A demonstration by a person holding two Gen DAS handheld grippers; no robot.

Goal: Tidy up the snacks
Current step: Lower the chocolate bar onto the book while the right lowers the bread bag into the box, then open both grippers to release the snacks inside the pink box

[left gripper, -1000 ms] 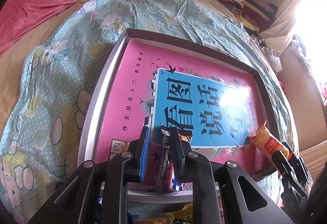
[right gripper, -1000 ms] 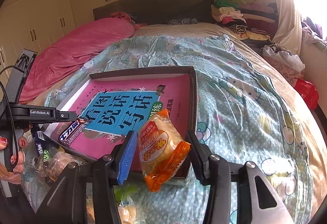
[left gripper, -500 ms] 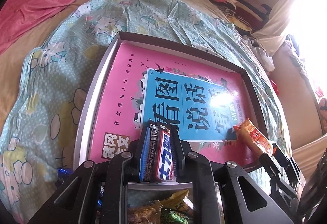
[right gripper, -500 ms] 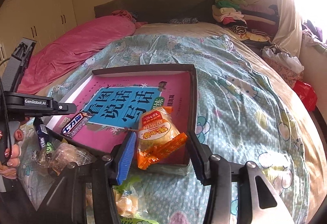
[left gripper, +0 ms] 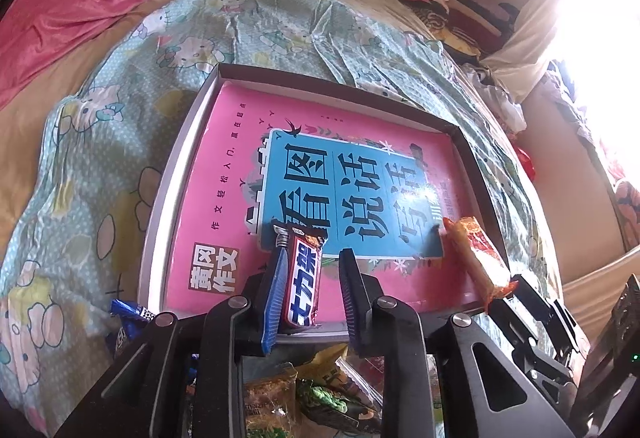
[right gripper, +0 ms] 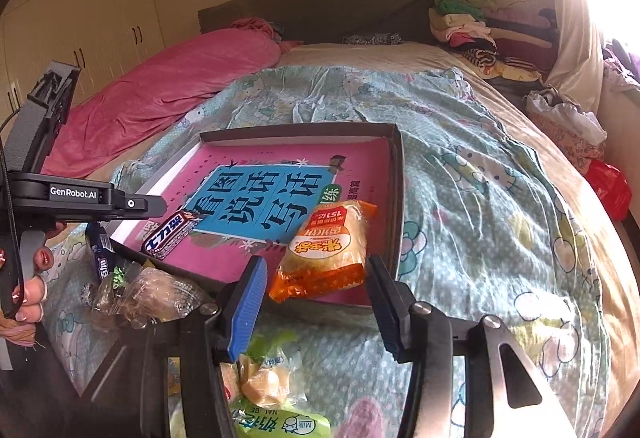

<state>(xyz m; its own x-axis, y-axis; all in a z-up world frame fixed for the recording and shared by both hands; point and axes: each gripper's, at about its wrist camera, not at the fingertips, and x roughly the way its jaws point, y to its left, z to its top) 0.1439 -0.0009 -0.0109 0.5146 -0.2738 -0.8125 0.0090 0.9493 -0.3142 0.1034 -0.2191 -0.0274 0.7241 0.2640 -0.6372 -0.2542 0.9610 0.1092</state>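
A shallow box (left gripper: 168, 194) (right gripper: 396, 174) with a pink and blue book as its floor lies on the bed. A chocolate bar (left gripper: 302, 278) (right gripper: 170, 234) lies in its near left part between the jaws of my left gripper (left gripper: 310, 266), which stand open and apart from it. An orange packet of cake (right gripper: 328, 250) (left gripper: 478, 258) lies in the box's near right corner. My right gripper (right gripper: 316, 278) is open behind it, its jaws clear of the packet.
Loose snacks lie on the quilt before the box: a blue wrapper (left gripper: 128, 322), green and yellow packets (left gripper: 304, 394), a clear bag (right gripper: 148, 294), a green milk sweet bag (right gripper: 276, 422). A pink duvet (right gripper: 160, 94) and piled clothes (right gripper: 476, 26) lie beyond.
Both grippers have opened and drawn back. The chocolate bar and the orange packet, held a second ago, now lie in the box.
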